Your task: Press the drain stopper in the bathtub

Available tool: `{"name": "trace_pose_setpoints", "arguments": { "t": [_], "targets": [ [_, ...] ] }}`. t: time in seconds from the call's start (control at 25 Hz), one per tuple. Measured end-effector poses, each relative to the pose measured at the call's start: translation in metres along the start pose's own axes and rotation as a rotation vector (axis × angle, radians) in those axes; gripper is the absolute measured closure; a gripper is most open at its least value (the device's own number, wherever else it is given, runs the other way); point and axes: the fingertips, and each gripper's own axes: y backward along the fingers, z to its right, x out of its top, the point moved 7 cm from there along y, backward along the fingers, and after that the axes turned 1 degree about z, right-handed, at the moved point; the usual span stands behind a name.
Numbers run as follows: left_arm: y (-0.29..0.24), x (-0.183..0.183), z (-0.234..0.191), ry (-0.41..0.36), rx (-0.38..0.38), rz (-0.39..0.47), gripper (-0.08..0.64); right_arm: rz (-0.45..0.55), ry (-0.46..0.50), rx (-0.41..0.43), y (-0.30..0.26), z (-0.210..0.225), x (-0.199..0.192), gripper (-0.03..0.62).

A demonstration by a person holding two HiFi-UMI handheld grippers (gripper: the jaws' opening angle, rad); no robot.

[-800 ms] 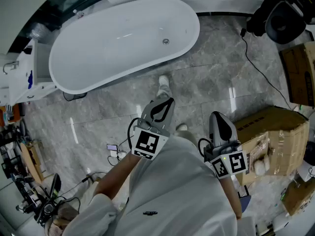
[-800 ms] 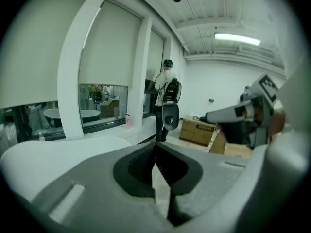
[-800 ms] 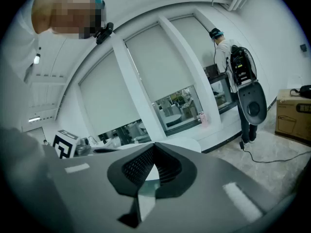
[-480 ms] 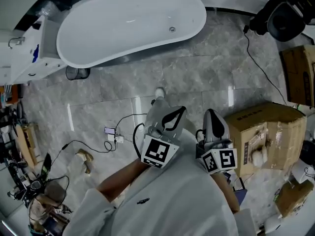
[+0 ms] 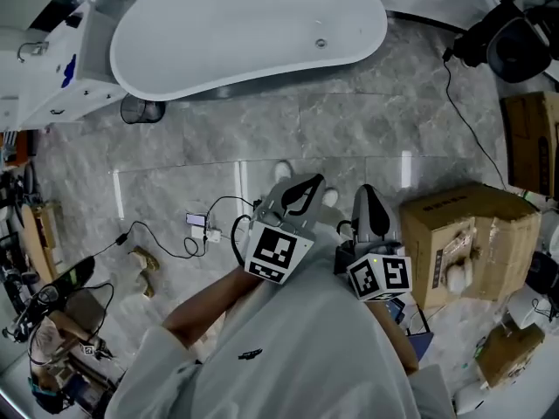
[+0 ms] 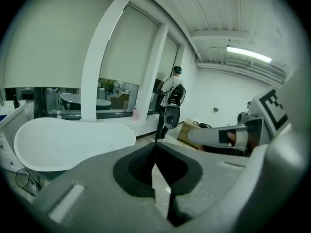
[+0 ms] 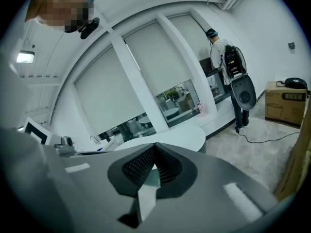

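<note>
The white oval bathtub (image 5: 218,37) lies at the top of the head view, with the small round drain stopper (image 5: 320,44) near its right end. Both grippers are held close to the person's body, well short of the tub over the grey marble floor. My left gripper (image 5: 307,183) is shut with nothing between its jaws. Just to its right, my right gripper (image 5: 367,192) is also shut and empty. In the left gripper view the tub (image 6: 73,142) is beyond the shut left gripper (image 6: 155,147). The right gripper view shows the tub (image 7: 170,139) past the right gripper (image 7: 155,147).
An opened cardboard box (image 5: 467,243) stands right of the grippers. Cables and a charger (image 5: 205,225) lie on the floor at left. A black wire bin (image 5: 141,109) and a white cabinet (image 5: 61,72) sit beside the tub. A person with a backpack (image 6: 171,93) stands by the windows.
The tub has slid up and to the right in the head view, farther from the grippers. Both grippers have drawn closer together and stay shut.
</note>
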Motion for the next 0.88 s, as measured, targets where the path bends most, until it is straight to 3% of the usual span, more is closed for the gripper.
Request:
{"name": "trace_pose_setpoints", "arguments": {
  "t": [0.24,0.6,0.88],
  "targets": [
    [0.014,0.024,-0.063,-0.041,-0.021,0.041,0.555,0.046,0.082,-0.087,-0.049,-0.04,0.016,0.598],
    [0.017,0.036,-0.131,-0.015,-0.031,0.066,0.555,0.071,0.128,-0.081,-0.1,-0.081,0.015,0.598],
    [-0.021,0.052,-0.143,-0.002,-0.053,0.053,0.555,0.043,0.144,-0.066,-0.136,-0.064,0.031,0.598]
  ]
}}
